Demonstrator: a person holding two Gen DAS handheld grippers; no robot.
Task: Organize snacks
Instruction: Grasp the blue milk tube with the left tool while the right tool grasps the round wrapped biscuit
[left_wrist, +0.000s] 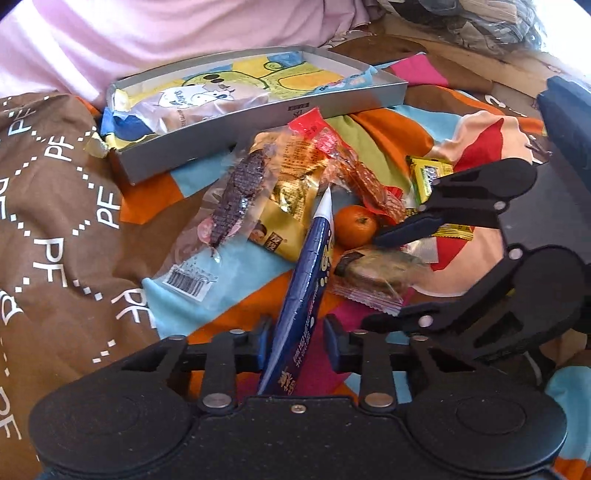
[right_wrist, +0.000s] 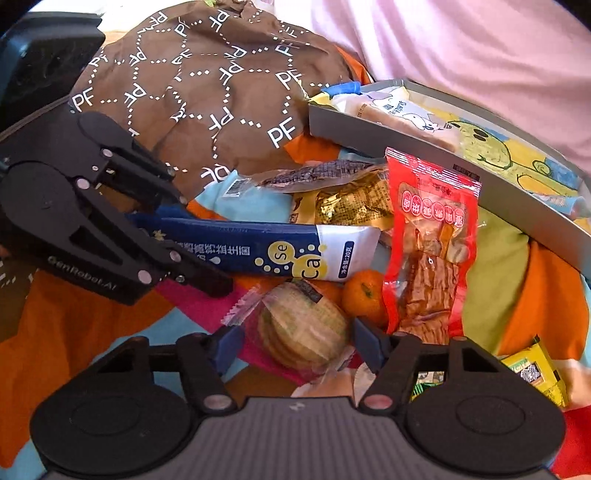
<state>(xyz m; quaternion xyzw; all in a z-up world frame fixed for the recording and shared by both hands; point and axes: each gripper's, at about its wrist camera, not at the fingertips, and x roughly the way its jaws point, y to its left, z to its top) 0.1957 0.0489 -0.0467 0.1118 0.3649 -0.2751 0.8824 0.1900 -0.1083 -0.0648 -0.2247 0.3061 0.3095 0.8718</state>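
Note:
A blue and white stick packet (left_wrist: 308, 266) (right_wrist: 258, 251) runs between the fingers of my left gripper (left_wrist: 298, 339) (right_wrist: 195, 243), which is shut on its dark end; its white end points over the pile. A clear packet of round crackers (right_wrist: 303, 328) (left_wrist: 376, 269) lies between the spread fingers of my right gripper (right_wrist: 299, 343) (left_wrist: 384, 277), which is open. Beside it lie a tangerine (right_wrist: 364, 291) (left_wrist: 356, 226) and a red packet of dried strips (right_wrist: 428, 251) (left_wrist: 332, 147). A grey tray (left_wrist: 258, 122) (right_wrist: 369, 129) behind them holds a bread packet (left_wrist: 207, 99).
A dark snack in a clear wrapper (left_wrist: 240, 192), a gold packet (left_wrist: 288, 206) and a yellow-green packet (left_wrist: 428, 175) (right_wrist: 535, 369) lie on the colourful bedsheet (left_wrist: 229, 273). A brown "PF" cloth (left_wrist: 48, 203) bulges to the left. Pink fabric (left_wrist: 147, 33) lies behind the tray.

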